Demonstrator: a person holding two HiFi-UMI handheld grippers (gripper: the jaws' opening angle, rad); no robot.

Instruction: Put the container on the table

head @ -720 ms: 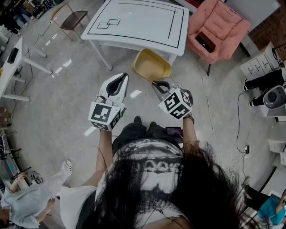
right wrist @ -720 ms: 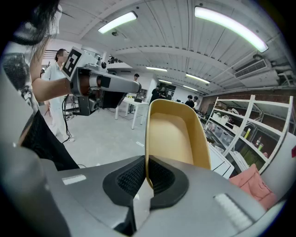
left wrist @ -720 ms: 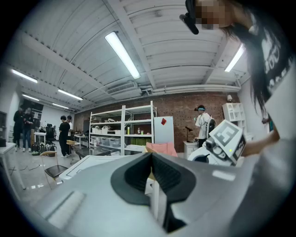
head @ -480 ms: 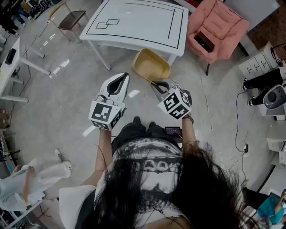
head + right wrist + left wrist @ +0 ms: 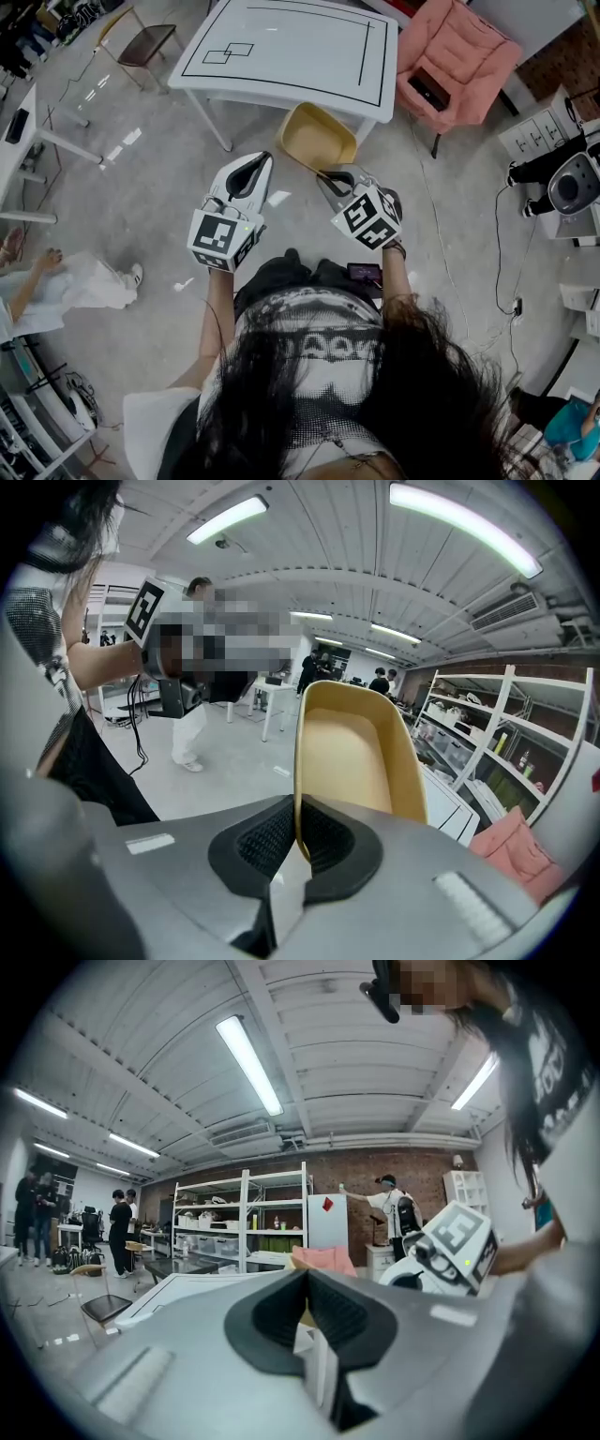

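Head view: container (image 5: 319,139) not yet set down. It hangs upper centre, just below the white counter (image 5: 281,47); the placing remains. Forearms reach forward, grippers side by side mid-frame.
Left gripper view: left gripper (image 5: 305,1288) jaws pressed together, nothing between.
Right gripper view: right gripper (image 5: 298,832) jaws clamped on the container's rim.

We've got the right hand-held gripper (image 5: 298,832) with its jaws clamped on the thin rim of the yellow container (image 5: 352,752), which stands up on edge with its hollow inside facing us. Behind it we can see a white counter (image 5: 450,803), a pink chair (image 5: 516,850) and shelves (image 5: 525,733).
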